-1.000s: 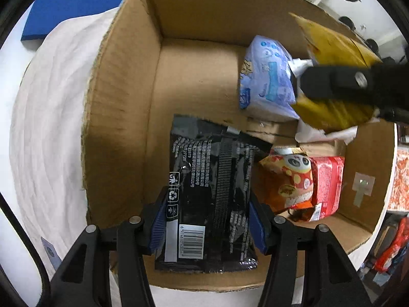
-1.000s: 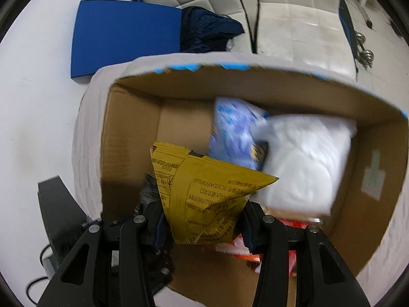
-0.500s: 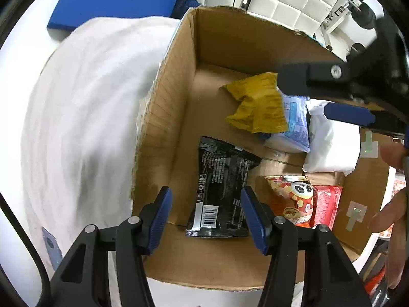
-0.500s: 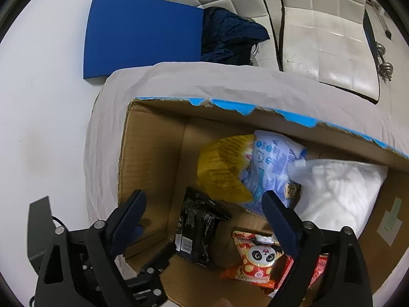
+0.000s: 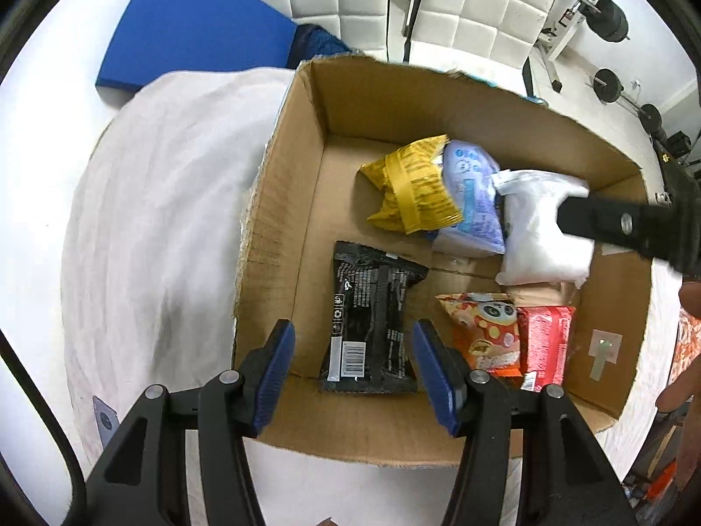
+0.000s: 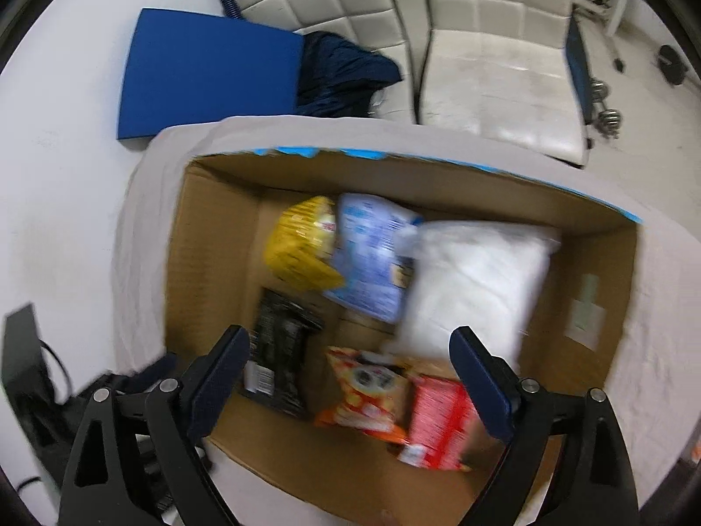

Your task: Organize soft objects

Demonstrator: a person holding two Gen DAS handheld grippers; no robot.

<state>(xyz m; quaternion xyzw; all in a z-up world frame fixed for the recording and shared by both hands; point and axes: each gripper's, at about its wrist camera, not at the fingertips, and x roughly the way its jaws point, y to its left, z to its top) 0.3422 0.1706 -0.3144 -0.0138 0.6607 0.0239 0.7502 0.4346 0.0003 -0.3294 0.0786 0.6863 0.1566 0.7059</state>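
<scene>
An open cardboard box holds several soft packs. A black pack lies flat at its near left. A yellow pack leans on a pale blue pack, beside a white bag. An orange panda pack and a red pack lie near right. My left gripper is open and empty above the black pack. My right gripper is open and empty above the box.
The box sits on a white cloth. A blue mat and dark clothing lie on the floor behind, by white padded chairs. Weights stand at the far right.
Both grippers let go of their packs, the black one and the yellone one, which now lie in the box. Both grippers opened and drew back and up from the box.
</scene>
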